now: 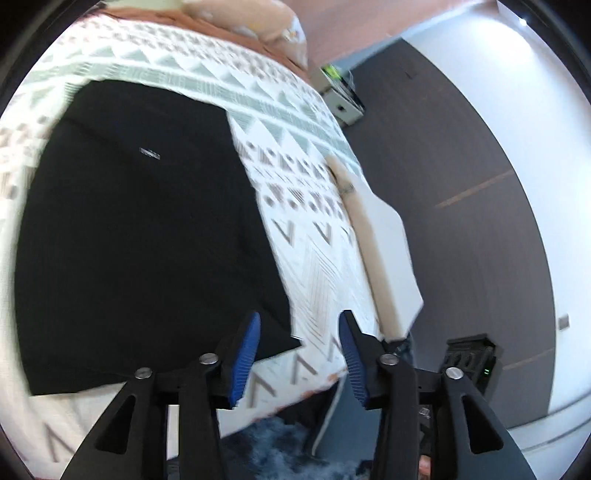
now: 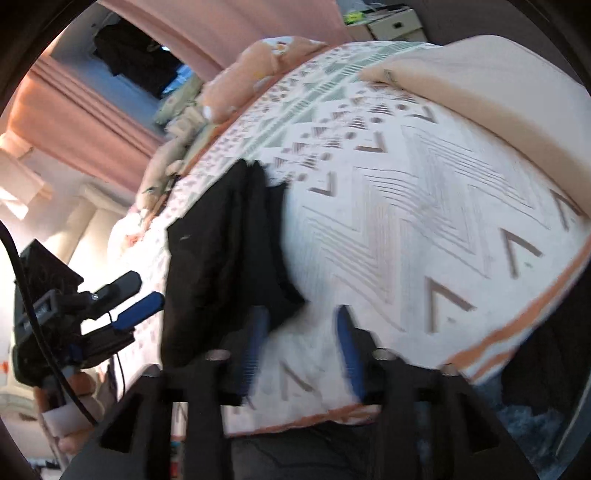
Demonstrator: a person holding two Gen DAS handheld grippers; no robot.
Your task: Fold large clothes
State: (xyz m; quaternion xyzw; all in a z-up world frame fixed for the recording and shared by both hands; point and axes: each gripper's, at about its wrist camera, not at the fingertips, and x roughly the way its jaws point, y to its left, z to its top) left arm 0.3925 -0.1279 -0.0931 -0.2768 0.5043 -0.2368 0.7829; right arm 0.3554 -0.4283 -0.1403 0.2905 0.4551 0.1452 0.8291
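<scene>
A large black garment point(image 1: 140, 236) lies spread flat on a patterned white bedspread point(image 1: 310, 236). My left gripper point(image 1: 299, 354) is open and empty, hovering over the garment's near right corner. In the right wrist view the same black garment point(image 2: 221, 258) lies with folds along its right edge. My right gripper point(image 2: 301, 343) is open and empty, just above the bedspread point(image 2: 424, 221) beside the garment's near corner. The left gripper point(image 2: 122, 302) shows at the left of that view, held in a hand.
A beige pillow point(image 2: 491, 107) lies on the bed at the right. Peach bedding point(image 1: 258, 26) is heaped at the far end. A white box point(image 1: 343, 103) stands beyond the bed. Dark floor point(image 1: 443, 155) runs along the bed's right side. Pink curtains point(image 2: 88, 122) hang at the left.
</scene>
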